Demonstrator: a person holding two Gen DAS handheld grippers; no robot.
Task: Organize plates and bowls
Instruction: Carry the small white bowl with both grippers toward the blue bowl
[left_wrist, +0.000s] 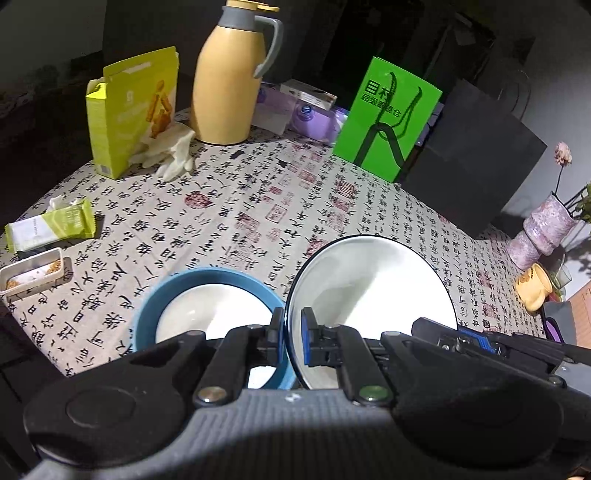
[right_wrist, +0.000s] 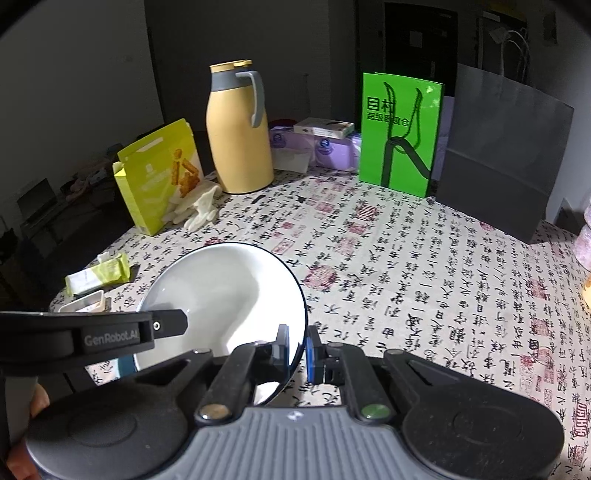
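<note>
Left wrist view: both tools pinched on one plate rim

From the left wrist camera, the left tool (left_wrist: 293, 338) is clenched on the near rim of a white plate (left_wrist: 373, 280) with a thin dark edge. The plate tilts up off the patterned worktop (left_wrist: 229, 206), just beside a blue bowl (left_wrist: 208, 295) with a white inside. The right tool (right_wrist: 297, 349) is clenched on the same plate's rim at its opposite side, so the plate hangs between the two.

It looks like glazed ceramic: stiff, fairly heavy for such a narrow bite, slick under the pads and liable to chip or break if it slips. I would judge the rim the only sensible hold, and two grips opposite each other steadier than one.

Both tools point steeply down toward the worktop, side by side, with the left one's black body crossing the lower left of the right wrist view. A fingertip shows at that picture's bottom left edge.
</note>
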